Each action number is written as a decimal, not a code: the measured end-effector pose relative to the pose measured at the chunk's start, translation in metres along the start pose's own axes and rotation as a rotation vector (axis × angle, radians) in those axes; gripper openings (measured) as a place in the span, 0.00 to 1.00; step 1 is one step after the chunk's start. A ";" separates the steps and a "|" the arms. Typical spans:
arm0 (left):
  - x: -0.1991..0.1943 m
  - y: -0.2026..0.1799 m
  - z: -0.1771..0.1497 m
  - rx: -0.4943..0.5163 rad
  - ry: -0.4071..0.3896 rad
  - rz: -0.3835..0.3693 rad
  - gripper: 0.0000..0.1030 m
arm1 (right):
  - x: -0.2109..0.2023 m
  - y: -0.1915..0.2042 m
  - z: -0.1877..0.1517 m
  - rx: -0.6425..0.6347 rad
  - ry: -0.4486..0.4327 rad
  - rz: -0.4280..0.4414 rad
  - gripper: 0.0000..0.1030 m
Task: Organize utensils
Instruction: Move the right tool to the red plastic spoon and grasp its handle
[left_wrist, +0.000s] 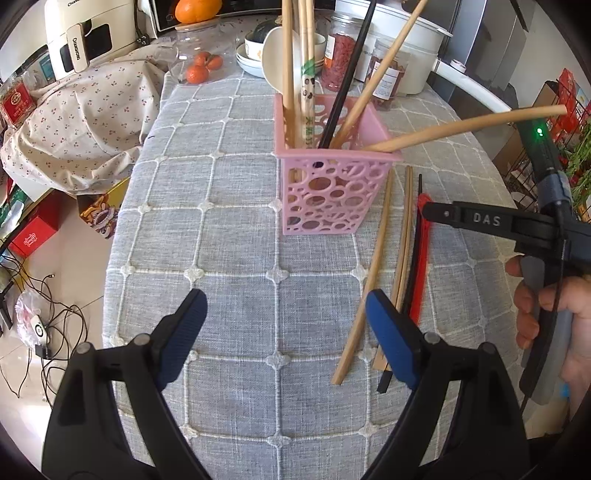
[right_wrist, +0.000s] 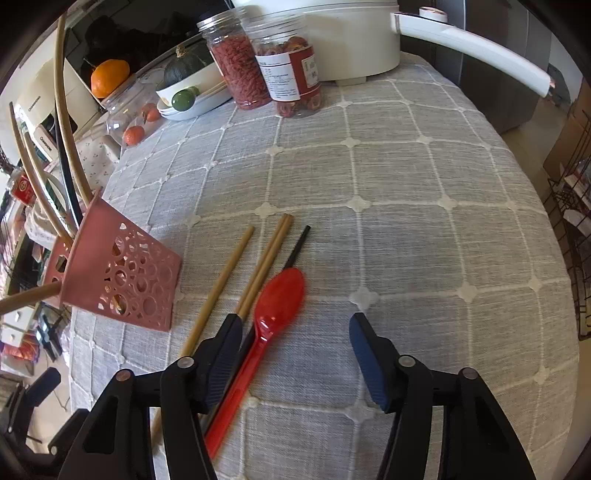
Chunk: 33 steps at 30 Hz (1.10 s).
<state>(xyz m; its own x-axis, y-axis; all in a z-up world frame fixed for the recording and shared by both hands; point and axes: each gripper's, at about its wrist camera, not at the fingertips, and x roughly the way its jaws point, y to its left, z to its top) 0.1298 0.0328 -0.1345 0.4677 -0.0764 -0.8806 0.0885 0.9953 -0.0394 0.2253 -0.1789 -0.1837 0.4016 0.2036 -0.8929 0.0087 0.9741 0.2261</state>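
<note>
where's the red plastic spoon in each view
Left wrist: the red plastic spoon lies right of centre, seen edge-on, outermost of the loose utensils, right of the pink perforated plastic holder.
Right wrist: the spoon is at lower centre, bowl pointing up-right, beside the left fingertip.
Shared landmark: the pink holder, left of the spoon in both.

Readable text, few items:
- "DAS", raised letters on arm of right hand-held gripper (left_wrist: 428, 208), seen from left wrist cam, fwd-right of left hand-held gripper (left_wrist: 284, 332).
- "CHANGHONG" vertical on handle of white appliance (left_wrist: 79, 48), far fwd-left of left unit; brand repeats on top edge, cut off.
- Green Chinese chars on printed chopstick (left_wrist: 306, 107) in pink holder (left_wrist: 332, 195), not legible.
- Jar label (right_wrist: 279, 79), fwd of right unit: print too small.
</note>
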 end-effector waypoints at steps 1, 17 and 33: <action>0.000 0.000 0.000 0.000 0.000 -0.002 0.85 | 0.001 0.002 0.000 0.000 0.003 0.000 0.51; -0.001 -0.017 -0.005 0.097 -0.006 -0.014 0.69 | -0.005 -0.014 0.000 -0.013 0.013 -0.010 0.08; -0.002 -0.055 -0.016 0.162 0.018 -0.044 0.55 | -0.031 -0.054 -0.013 0.007 0.049 0.048 0.42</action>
<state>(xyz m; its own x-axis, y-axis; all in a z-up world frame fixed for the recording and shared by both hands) 0.1099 -0.0208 -0.1386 0.4444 -0.1169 -0.8882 0.2500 0.9683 -0.0023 0.2008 -0.2370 -0.1729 0.3564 0.2550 -0.8989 -0.0033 0.9624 0.2717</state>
